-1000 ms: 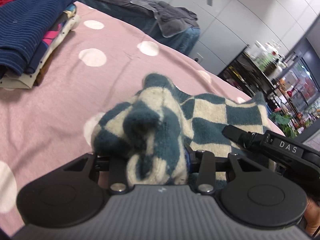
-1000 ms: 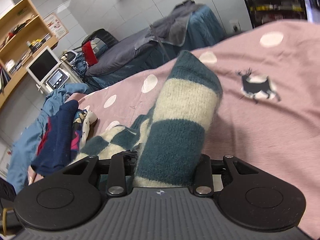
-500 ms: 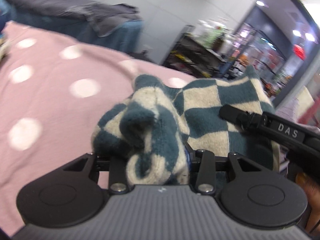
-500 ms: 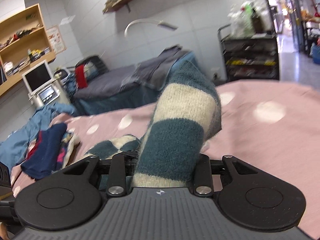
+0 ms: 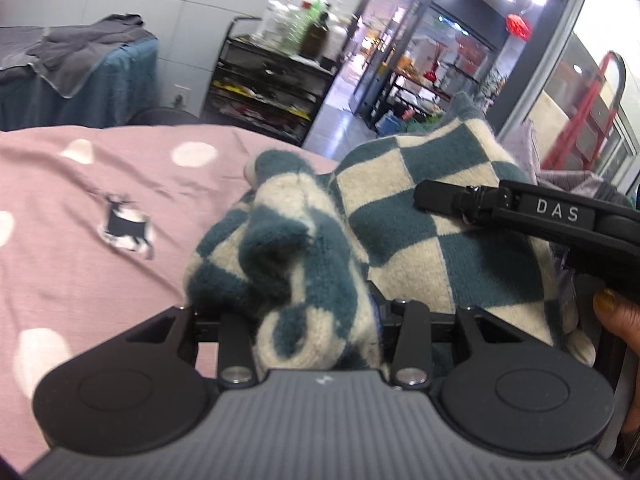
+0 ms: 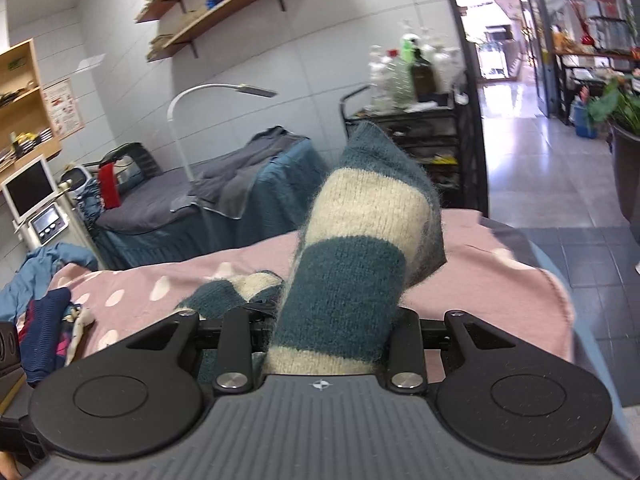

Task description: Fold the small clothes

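A teal-and-cream checkered knit garment (image 5: 400, 208) hangs bunched above the pink dotted bed cover (image 5: 80, 248). My left gripper (image 5: 316, 312) is shut on a thick bunch of the knit, which hides its fingers. In the right wrist view my right gripper (image 6: 332, 320) is shut on another thick fold of the same garment (image 6: 360, 248), which stands up between the jaws. In the left wrist view the right gripper's black finger marked DAS (image 5: 520, 208) lies against the cloth at the right, with a person's finger (image 5: 616, 312) beneath it.
A pile of folded clothes (image 6: 44, 328) lies at the left of the bed. The bed's end edge (image 6: 560, 300) is close at the right, with tiled floor beyond. A black cart with bottles (image 5: 272, 88) and a second, blue-covered bed (image 6: 240, 208) stand behind.
Both grippers have lifted and swung to the right with the garment still held. The clothes pile has left the left wrist view, and the doorway and cart have come in.
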Available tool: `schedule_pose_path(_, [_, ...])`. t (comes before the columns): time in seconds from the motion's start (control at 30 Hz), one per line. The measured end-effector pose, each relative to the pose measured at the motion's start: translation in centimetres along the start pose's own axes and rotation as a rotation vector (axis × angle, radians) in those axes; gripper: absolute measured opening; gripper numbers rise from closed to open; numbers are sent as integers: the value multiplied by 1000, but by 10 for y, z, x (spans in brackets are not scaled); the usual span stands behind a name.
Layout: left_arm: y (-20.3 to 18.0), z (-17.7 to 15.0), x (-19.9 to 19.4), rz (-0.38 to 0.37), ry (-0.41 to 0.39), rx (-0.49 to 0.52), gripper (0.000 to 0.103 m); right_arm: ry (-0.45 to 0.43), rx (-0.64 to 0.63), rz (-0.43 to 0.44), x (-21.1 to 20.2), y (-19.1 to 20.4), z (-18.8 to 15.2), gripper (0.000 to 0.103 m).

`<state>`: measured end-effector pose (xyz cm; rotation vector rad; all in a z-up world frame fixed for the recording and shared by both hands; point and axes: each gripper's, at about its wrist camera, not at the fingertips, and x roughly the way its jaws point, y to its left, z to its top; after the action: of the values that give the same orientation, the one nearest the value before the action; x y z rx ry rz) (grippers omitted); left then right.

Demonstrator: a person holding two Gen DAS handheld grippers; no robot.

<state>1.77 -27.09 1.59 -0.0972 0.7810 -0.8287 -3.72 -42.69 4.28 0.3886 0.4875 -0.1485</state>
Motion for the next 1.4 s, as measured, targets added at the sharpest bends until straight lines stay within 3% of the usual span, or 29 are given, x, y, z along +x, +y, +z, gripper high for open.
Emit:
schedule_pose_path(0.17, [-15,-19,23,9,46,12,39,56,72,-9,10,-33,-15,57])
schedule_pose_path(0.27, [-18,-30,21,23,29,27,40,60,129,-1,11,-46,-23,57])
schedule_pose_path(0.73, [-6,-25,23,24,29,-1,48,124,233,0,22,-81,-36,59])
schedule_pose_path(0.87, [0,-28,24,19,25,-31,54,127,207,-15,21,-82,-40,65])
schedule_pose_path(1.07, [7,-27,23,13,39,-45,61,117,203,-76,18,-80,-45,85])
schedule_pose_path(1.4, [7,-24,18,29,53,-38,66,73,99,-154,7,-62,-41,94])
